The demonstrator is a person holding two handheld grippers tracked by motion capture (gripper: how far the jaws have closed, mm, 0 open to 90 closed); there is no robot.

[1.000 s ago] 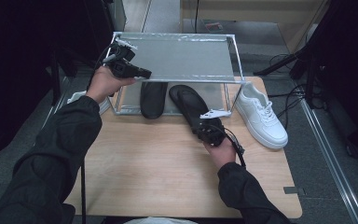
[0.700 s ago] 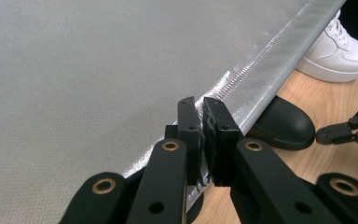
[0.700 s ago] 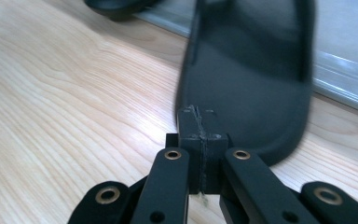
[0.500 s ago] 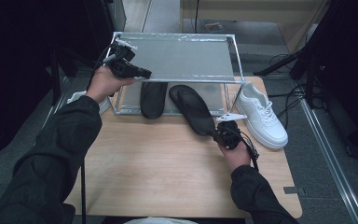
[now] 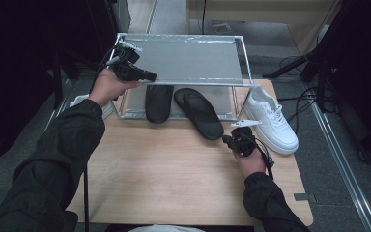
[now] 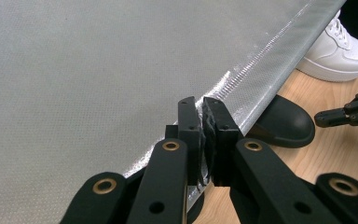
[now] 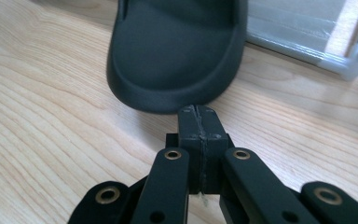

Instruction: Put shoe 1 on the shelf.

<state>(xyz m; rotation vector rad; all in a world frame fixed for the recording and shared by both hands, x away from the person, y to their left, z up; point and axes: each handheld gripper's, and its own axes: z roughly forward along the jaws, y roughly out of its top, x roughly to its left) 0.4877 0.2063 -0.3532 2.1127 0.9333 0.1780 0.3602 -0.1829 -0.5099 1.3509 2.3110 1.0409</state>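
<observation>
While I am holding the left gripper point(image 5: 147, 75) up at the shoe rack point(image 5: 188, 79), its jaws are clamping on the front hem of the rack's grey fabric shelf point(image 6: 98, 79), pads pressed together on the woven edge with only that thin sheet between them. My right gripper point(image 5: 228, 140) is hovering low over the worktop point(image 5: 164, 174), jaws together and holding nothing.

The black slide sandal point(image 5: 199, 112) is lying straight ahead of the right jaws: in the right gripper view its rounded end point(image 7: 175, 60) is sitting just beyond the jaw tips, close but apart from them. In the high view its long axis is running on a diagonal, one end tucked under the shelf on the rack's lower tier, the near end jutting out onto the worktop toward my right hand point(image 5: 251, 162). The right jaws are pointing roughly along that axis, so I judge that they must spread before they can take the sandal's rim.

A second black sandal point(image 5: 158, 101) is resting just beside it, to its left, deeper under the shelf. A white sneaker point(image 5: 270, 121) is standing outside the rack's right post, near my right gripper. Of my two hands the right is plainly the nearer to the protruding sandal; the left is occupied with the shelf edge above.
</observation>
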